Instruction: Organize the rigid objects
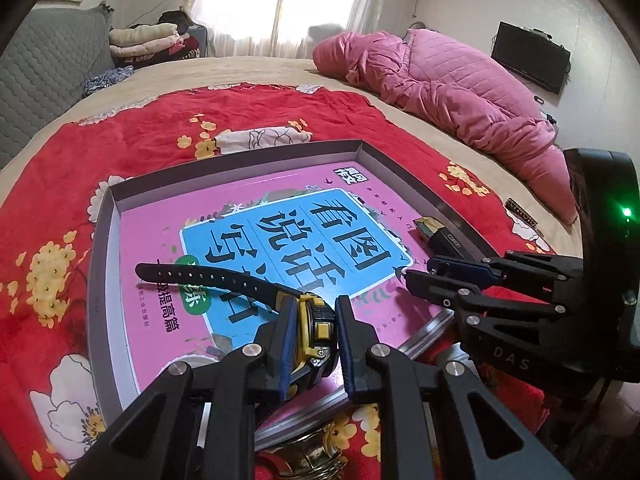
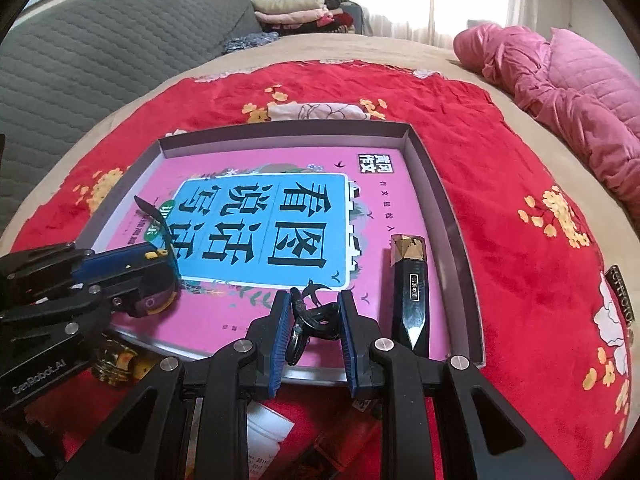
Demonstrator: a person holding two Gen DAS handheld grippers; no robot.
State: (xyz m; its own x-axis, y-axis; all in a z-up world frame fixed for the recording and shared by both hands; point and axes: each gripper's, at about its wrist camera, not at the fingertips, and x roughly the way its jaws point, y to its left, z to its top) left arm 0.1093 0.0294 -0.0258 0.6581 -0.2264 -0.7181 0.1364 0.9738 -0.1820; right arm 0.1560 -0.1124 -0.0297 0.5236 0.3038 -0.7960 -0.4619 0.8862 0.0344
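Note:
A grey shallow box (image 1: 102,240) holds a pink book (image 1: 160,248) on the red floral blanket. My left gripper (image 1: 312,328) is shut on a black and yellow wristwatch (image 1: 316,320), its strap (image 1: 208,278) stretching left over the book. In the right wrist view the left gripper (image 2: 160,268) hovers over the box's near left part. My right gripper (image 2: 312,312) is shut on a small black clip (image 2: 316,316) above the book's near edge; it also shows in the left wrist view (image 1: 420,276). A black bar with a gold end (image 2: 408,280) lies in the box's right side.
A pink quilt (image 1: 460,92) lies at the bed's far right. Folded clothes (image 1: 148,40) sit at the back by a grey headboard (image 2: 100,40). A gold object (image 2: 116,360) and papers (image 2: 264,432) lie in front of the box. A small dark tag (image 2: 622,292) lies on the blanket.

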